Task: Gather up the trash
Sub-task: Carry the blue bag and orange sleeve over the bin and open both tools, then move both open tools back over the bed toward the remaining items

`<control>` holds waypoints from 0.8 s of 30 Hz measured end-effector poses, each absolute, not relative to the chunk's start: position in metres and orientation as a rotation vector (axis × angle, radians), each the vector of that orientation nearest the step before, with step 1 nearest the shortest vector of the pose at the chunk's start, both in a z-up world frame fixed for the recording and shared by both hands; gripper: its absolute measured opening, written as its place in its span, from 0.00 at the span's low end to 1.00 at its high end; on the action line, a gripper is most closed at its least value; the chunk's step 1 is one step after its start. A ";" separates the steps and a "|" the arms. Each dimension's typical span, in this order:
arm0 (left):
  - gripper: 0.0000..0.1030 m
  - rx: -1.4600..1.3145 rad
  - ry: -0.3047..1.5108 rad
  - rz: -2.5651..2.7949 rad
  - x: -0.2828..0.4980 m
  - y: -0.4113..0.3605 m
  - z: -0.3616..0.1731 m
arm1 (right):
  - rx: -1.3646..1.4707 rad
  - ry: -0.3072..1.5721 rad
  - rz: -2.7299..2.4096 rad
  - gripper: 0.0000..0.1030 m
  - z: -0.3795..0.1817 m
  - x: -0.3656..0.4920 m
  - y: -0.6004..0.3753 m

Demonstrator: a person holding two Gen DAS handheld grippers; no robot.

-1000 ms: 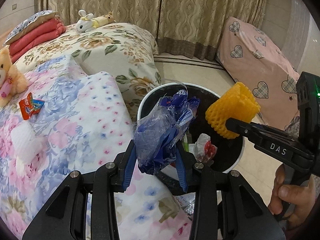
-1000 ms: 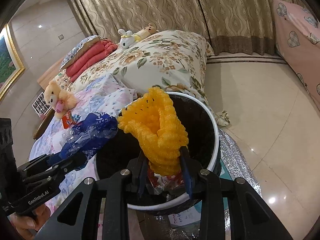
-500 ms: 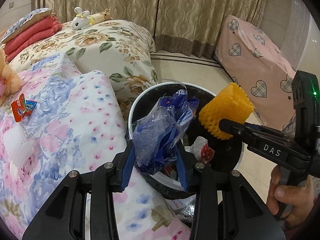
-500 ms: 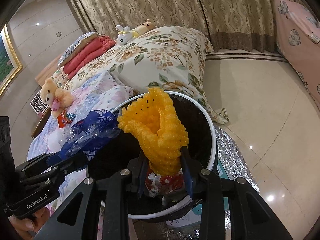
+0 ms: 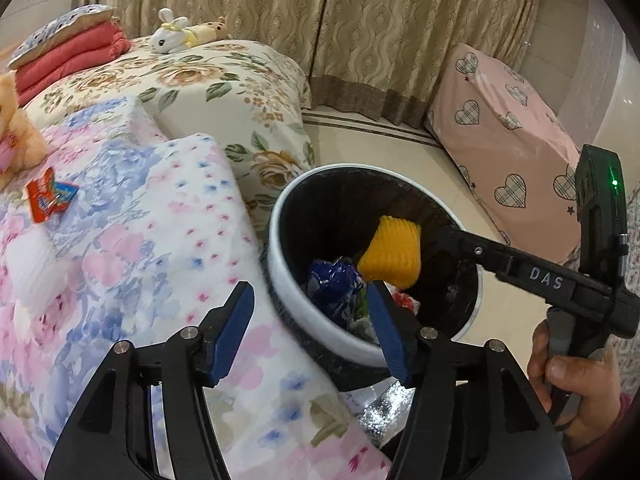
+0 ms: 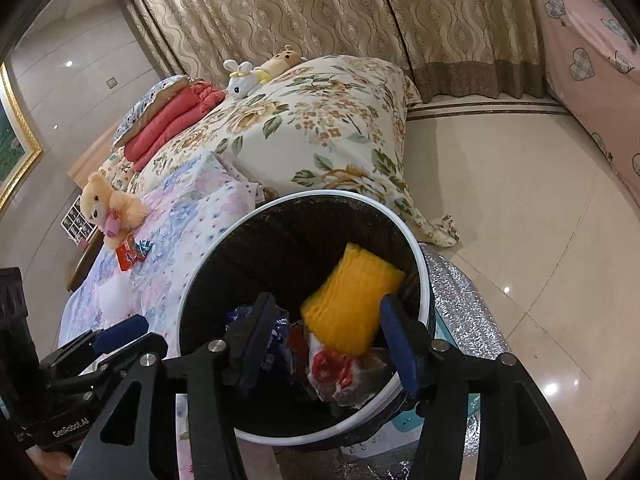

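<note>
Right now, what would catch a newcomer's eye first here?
The bright yellow foam net sleeve dropping into the black-lined white-rimmed trash bin, with the crumpled blue plastic wrapper beside it inside. Both grippers hover over the bin, jaws opening and empty. On the floral bedspread behind lies a red snack packet.

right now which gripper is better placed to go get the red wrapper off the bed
Left, likely: the left gripper, jaws opening and empty, sits on the bed side, nearer the red wrapper. The right gripper hangs over the trash bin.
</note>
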State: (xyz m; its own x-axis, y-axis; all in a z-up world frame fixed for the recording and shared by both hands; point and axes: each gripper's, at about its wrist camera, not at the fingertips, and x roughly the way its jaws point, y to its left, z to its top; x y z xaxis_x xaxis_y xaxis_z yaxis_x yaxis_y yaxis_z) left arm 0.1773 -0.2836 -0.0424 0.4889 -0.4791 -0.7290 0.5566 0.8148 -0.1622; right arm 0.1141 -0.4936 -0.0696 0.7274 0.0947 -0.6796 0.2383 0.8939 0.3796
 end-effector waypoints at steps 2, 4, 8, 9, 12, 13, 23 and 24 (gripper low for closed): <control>0.62 0.089 0.847 -0.613 0.176 -0.274 -0.044 | 0.473 0.755 -0.077 0.56 -0.068 0.113 -0.490; 0.62 0.076 0.840 -0.582 0.176 -0.264 -0.046 | 0.473 0.750 -0.071 0.58 -0.067 0.112 -0.485; 0.64 0.033 0.857 -0.535 0.180 -0.238 -0.051 | 0.464 0.741 -0.050 0.65 -0.062 0.111 -0.474; 0.65 0.024 0.863 -0.520 0.180 -0.230 -0.052 | 0.461 0.739 -0.047 0.66 -0.061 0.111 -0.470; 0.68 -0.003 0.866 -0.489 0.181 -0.211 -0.057 | 0.463 0.736 -0.029 0.72 -0.060 0.112 -0.459; 0.69 -0.012 0.868 -0.476 0.182 -0.204 -0.059 | 0.466 0.734 -0.024 0.74 -0.059 0.111 -0.455; 0.71 -0.071 0.878 -0.382 0.182 -0.148 -0.071 | 0.465 0.710 0.030 0.76 -0.052 0.114 -0.415; 0.71 -0.076 0.880 -0.369 0.183 -0.141 -0.072 | 0.462 0.708 0.038 0.76 -0.051 0.115 -0.411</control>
State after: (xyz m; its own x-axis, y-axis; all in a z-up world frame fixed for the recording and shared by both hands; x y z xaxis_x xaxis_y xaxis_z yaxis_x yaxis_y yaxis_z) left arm 0.1831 -0.1410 -0.0720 0.5789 -0.3460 -0.7383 0.2837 0.9344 -0.2154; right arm 0.1153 -0.4109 -0.0513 0.7634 0.1877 -0.6180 0.1204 0.8987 0.4217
